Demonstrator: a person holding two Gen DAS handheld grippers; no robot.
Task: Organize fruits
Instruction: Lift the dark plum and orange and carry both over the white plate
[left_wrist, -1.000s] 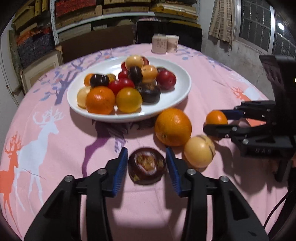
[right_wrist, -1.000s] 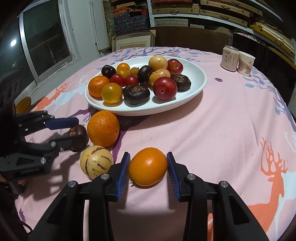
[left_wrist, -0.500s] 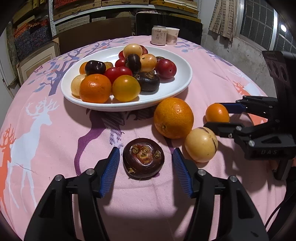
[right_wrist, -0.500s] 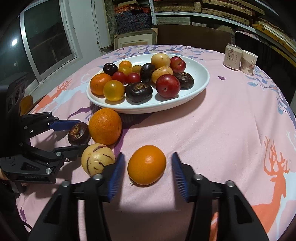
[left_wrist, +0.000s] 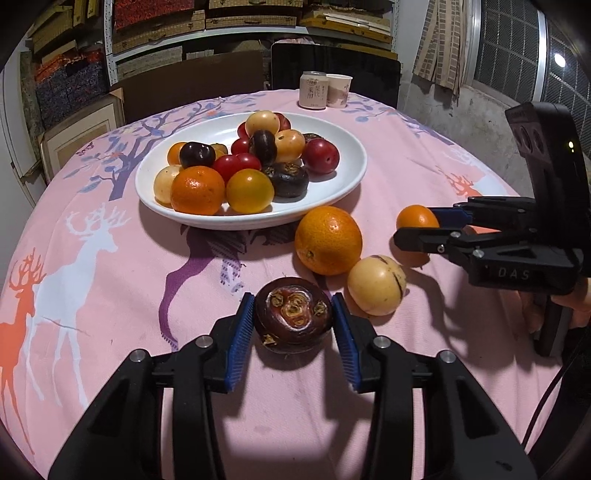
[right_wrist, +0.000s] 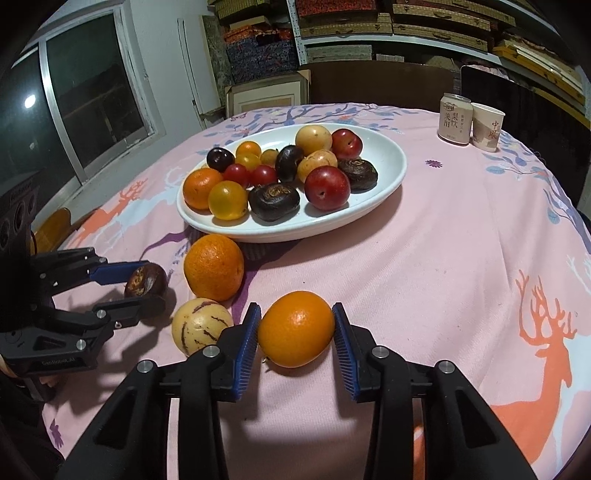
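A white plate (left_wrist: 343, 177) (right_wrist: 388, 173) holds several fruits: oranges, plums, tomatoes, dark fruits. My left gripper (left_wrist: 293, 319) (right_wrist: 142, 286) is shut on a dark purple fruit (left_wrist: 293, 314) (right_wrist: 146, 280), its blue pads touching both sides. My right gripper (right_wrist: 295, 332) (left_wrist: 417, 227) is shut on a small orange (right_wrist: 295, 328) (left_wrist: 415, 218). A large orange (left_wrist: 328, 240) (right_wrist: 214, 267) and a pale striped fruit (left_wrist: 376, 284) (right_wrist: 201, 325) lie on the pink cloth between the grippers, just in front of the plate.
A can (left_wrist: 313, 90) (right_wrist: 455, 118) and a paper cup (left_wrist: 339, 90) (right_wrist: 487, 127) stand at the table's far edge. A dark chair back (left_wrist: 332, 70) and shelves stand behind the table. The round table drops off on all sides.
Both grippers have closed in on their fruits: the pads were apart from the dark fruit and the small orange, and now touch them. Both views look raised slightly.
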